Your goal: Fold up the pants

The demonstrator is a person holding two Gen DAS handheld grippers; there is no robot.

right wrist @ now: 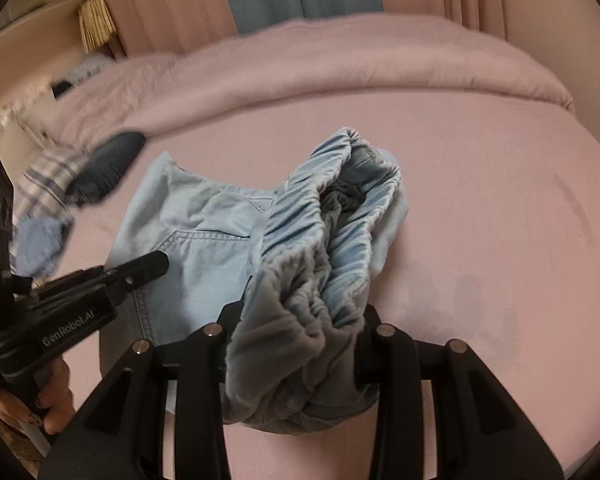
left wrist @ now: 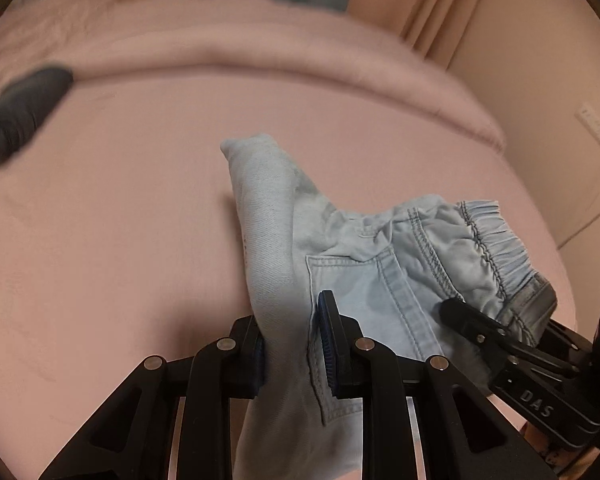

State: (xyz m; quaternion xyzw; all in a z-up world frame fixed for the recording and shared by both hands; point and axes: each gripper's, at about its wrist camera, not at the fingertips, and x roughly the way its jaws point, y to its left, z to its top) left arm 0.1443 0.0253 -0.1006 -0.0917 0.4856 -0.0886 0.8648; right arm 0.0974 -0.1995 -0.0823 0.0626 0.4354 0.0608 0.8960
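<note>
Light blue pants [left wrist: 352,264] gripped by both tongs above the pink bed [left wrist: 120,208].

Left tongs [left wrist: 292,344] clamped narrow on a fold of denim beside the back pocket; right tongs [right wrist: 300,344] closed on the bunched elastic waistband [right wrist: 332,216]. Rest of the garment draped down onto the sheet. Dark rolled cloth [right wrist: 108,164] and plaid fabric [right wrist: 44,184] lying well apart near the bed's left edge.

"DAS" in pale letters on the black body of the right tongs [left wrist: 466,316], seen from the left wrist. "GenRobot.AI" on the black body of the left tongs [right wrist: 156,261], seen from the right wrist.
</note>
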